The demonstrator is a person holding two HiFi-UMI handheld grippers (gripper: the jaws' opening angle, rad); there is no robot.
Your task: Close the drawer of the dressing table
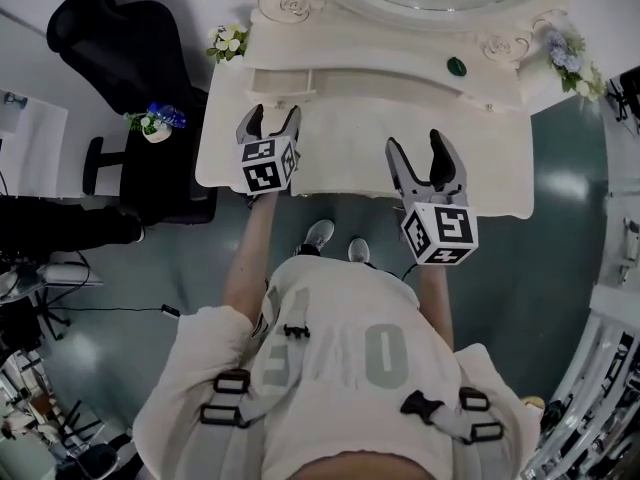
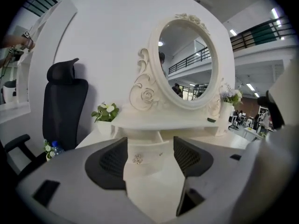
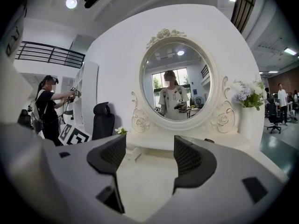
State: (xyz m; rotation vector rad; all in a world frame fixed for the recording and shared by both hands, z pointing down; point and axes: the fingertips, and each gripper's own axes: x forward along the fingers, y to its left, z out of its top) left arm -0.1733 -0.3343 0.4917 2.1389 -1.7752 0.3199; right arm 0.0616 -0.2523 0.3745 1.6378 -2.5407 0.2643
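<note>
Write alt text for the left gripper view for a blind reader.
The open left gripper frames a small pulled-out drawer with a jewelled knob on a white dressing table. Oval mirror above, black office chair left.

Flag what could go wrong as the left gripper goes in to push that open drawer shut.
1. The left gripper is open, and the small knob on the drawer sits left of centre between its jaws. A jaw could catch the knob or push off-centre and probably skew the drawer.
2. The flower pot stands at the shelf end just above the drawer; a hard shove may rock it.
</note>
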